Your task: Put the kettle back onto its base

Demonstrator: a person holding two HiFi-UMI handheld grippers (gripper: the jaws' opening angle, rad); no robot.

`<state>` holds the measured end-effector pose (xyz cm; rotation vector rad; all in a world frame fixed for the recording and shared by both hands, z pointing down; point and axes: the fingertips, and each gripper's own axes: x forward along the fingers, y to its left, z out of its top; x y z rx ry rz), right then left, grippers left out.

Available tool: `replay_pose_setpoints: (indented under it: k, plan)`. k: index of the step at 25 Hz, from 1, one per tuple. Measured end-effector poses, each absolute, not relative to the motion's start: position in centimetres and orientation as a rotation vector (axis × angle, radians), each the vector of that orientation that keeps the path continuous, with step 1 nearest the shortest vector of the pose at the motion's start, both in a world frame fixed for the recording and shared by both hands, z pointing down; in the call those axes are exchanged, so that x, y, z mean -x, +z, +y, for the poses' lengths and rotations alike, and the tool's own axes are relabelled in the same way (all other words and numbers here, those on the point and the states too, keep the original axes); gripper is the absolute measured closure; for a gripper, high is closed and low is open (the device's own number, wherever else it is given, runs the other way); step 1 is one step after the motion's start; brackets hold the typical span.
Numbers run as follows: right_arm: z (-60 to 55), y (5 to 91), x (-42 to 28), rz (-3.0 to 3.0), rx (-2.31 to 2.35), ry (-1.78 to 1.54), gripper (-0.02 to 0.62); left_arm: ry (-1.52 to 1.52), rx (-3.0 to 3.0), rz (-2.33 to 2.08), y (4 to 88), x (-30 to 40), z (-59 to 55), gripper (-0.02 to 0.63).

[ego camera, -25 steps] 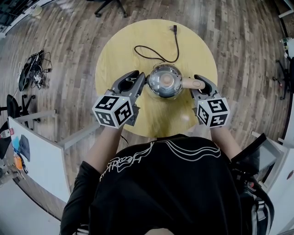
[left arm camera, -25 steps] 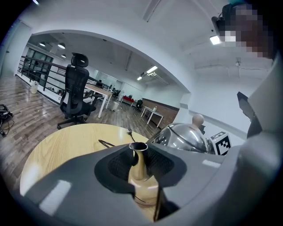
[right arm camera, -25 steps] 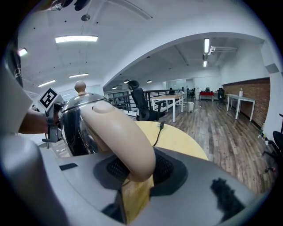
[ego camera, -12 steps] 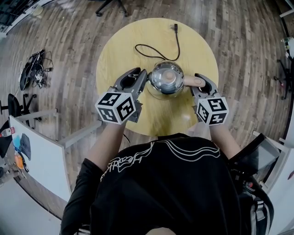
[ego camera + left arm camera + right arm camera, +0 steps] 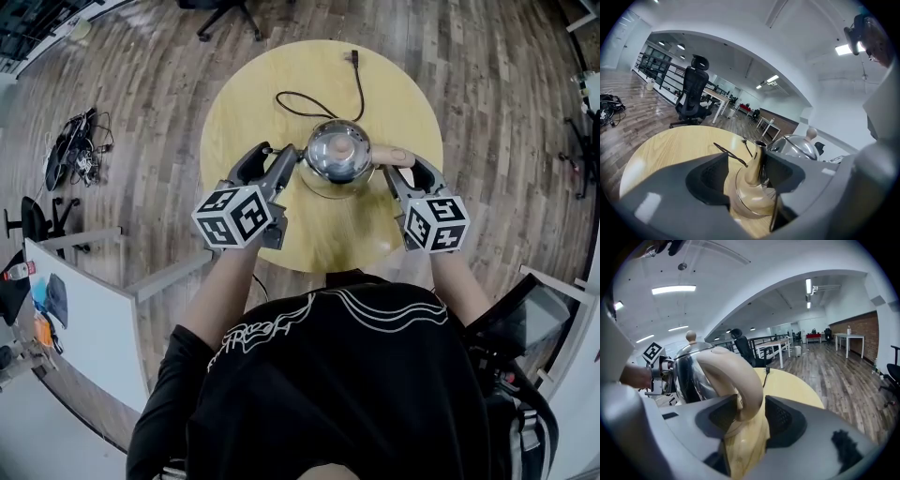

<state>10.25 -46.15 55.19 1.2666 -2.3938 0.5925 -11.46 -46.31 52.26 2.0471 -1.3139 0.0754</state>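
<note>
A shiny steel kettle [image 5: 337,155] with a cream handle [image 5: 389,157] stands upright on its round base [image 5: 330,190] on the round wooden table [image 5: 253,94]. My left gripper [image 5: 281,164] is at the kettle's left and its jaws are opening. The spout [image 5: 756,161] stands between them, close to the right jaw, with a wide gap to the left jaw. My right gripper [image 5: 398,173] is at the handle and is opening too. In the right gripper view the handle [image 5: 736,376] sits between the jaws with a slim gap on its right side.
The base's black cord [image 5: 319,108] loops across the far half of the table to a plug [image 5: 354,58] near the far edge. An office chair [image 5: 220,14] stands beyond the table. Cables [image 5: 70,145] lie on the floor at left, and a white desk [image 5: 84,309] stands at lower left.
Both grippers' jaws have spread apart from the spout and the handle. The kettle has shifted a little toward the table's far side and sits centred over its base.
</note>
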Motion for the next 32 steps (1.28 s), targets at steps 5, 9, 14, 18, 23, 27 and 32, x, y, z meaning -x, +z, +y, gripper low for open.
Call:
replay_pose_setpoints:
  k: [5,9,14,18,23,27,32]
  plan:
    - [-43.6,54.1,-11.8,-2.382,-1.352,0.696,0.417,0.081,-2.048,-1.308,51.3,11.7,-43.5,0.382]
    - [-40.3,52.5,-11.9,-2.409,-1.369,0.731,0.417,0.055,-2.065,-1.269,50.3,11.5,-39.8,0.387]
    - [-33.5,48.9,-9.9,-2.494,-1.304,0.694,0.420,0.068,-2.157,-1.133,48.1,9.1,-33.0,0.422]
    - [-26.2,45.8,-8.8,-2.595,-1.273,0.675,0.576,0.031,-2.234,-1.045,45.0,7.3,-26.2,0.486]
    - [-16.7,42.4,-7.4,-2.744,-1.168,0.755,0.588,0.031,-2.304,-0.961,41.9,5.8,-17.6,0.600]
    - [-10.6,40.3,-5.5,-2.776,-1.015,0.758,0.589,0.051,-2.416,-0.857,39.5,4.0,-11.9,0.600]
    - [-7.0,38.2,-4.4,-2.775,-0.959,0.749,0.589,0.094,-2.539,-0.758,36.3,2.2,-7.5,0.600]
